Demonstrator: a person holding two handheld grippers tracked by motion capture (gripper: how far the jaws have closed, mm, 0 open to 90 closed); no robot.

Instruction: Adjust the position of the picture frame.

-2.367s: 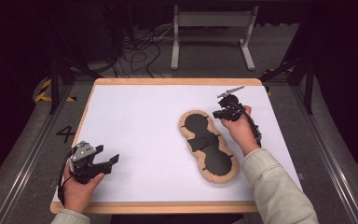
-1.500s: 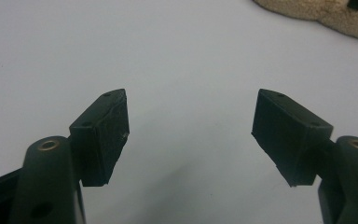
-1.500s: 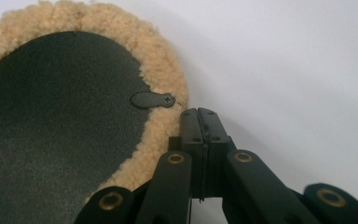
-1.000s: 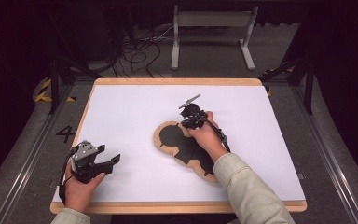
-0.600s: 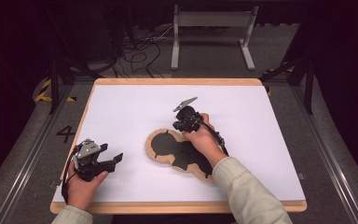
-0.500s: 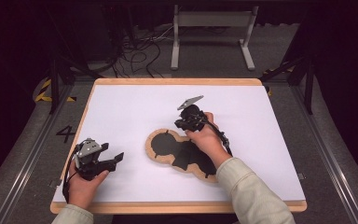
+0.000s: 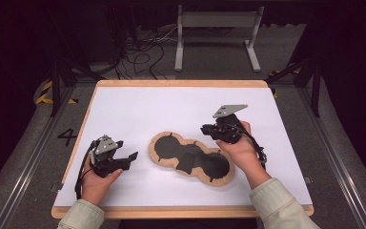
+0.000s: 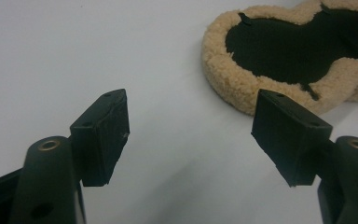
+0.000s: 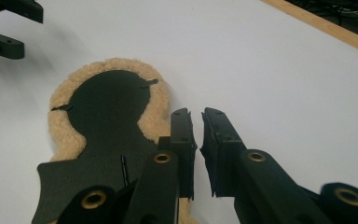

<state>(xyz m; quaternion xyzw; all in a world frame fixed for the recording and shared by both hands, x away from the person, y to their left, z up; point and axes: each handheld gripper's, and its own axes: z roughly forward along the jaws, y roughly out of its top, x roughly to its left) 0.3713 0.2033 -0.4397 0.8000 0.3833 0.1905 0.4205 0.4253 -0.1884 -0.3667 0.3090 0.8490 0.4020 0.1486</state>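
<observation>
A painted "4" [image 7: 66, 137] sits on the dark floor left of the table, the one bit of writing that reads. On the white table [image 7: 138, 107], the fleece-edged black pad [image 7: 190, 157] lies flat mid-board, between the two hands. The left gripper [image 7: 126, 153] rests low at the near-left, jaws spread wide and empty; its own view brings up the pad's curly tan pile just ahead. The right gripper [image 7: 205, 130] hangs above the pad's far end, jaws just eased apart to a thin slit, nothing seemingly between them, though the overlap muddies that. Behind: cables [image 7: 138, 47] and a grey stand [image 7: 217, 28].
</observation>
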